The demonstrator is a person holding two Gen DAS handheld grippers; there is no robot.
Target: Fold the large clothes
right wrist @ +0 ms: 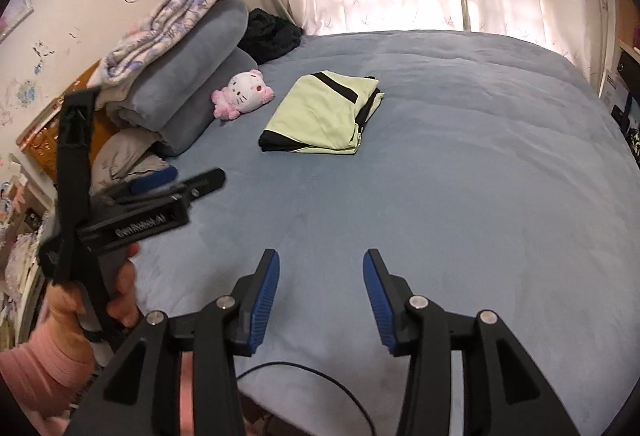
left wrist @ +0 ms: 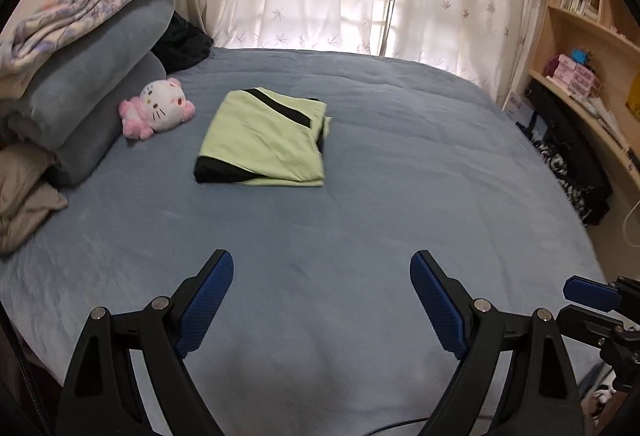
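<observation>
Both tongs, left [left wrist: 322, 276] and right [right wrist: 320, 272], gape empty (2 pairs) above the folded garment [left wrist: 264, 140].

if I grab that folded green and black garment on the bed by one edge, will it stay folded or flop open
The folded garment would likely flop open: it looks like thin, soft cloth in loose layers, with edges already splaying at one side. It is probably light for its size. Pushed across the blue bedspread, it may bunch rather than slide, since that cover looks fuzzy.
</observation>
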